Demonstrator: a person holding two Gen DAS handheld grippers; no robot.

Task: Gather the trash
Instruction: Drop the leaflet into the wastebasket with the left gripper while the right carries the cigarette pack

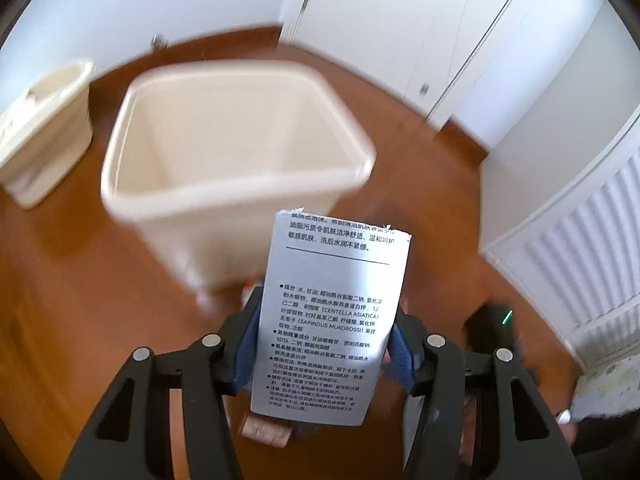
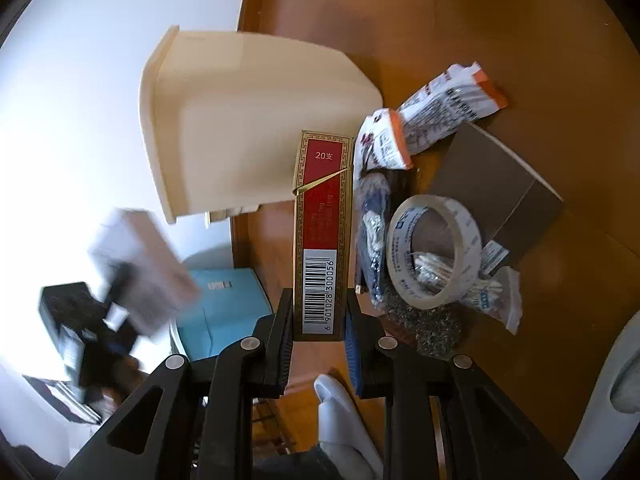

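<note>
Clamping white carton [image 1: 332, 316] and red pack [image 2: 322, 236], both grippers risk dropping them outside cream bin [image 1: 236, 152].

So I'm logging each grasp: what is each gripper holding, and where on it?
Left gripper clamps the white printed box by its lower sides; right gripper clamps the red cigarette pack at its barcode end.

Bin [image 1: 236, 80] mouth is wide open, nothing inside blocking. Second bin [image 1: 48, 128] crowds its left side. Floor [image 2: 520, 20] beyond the litter is free; tape roll [image 2: 434, 252], cardboard [image 2: 500, 196], wrappers [image 2: 440, 108] clutter beside the bin's wall.
</note>
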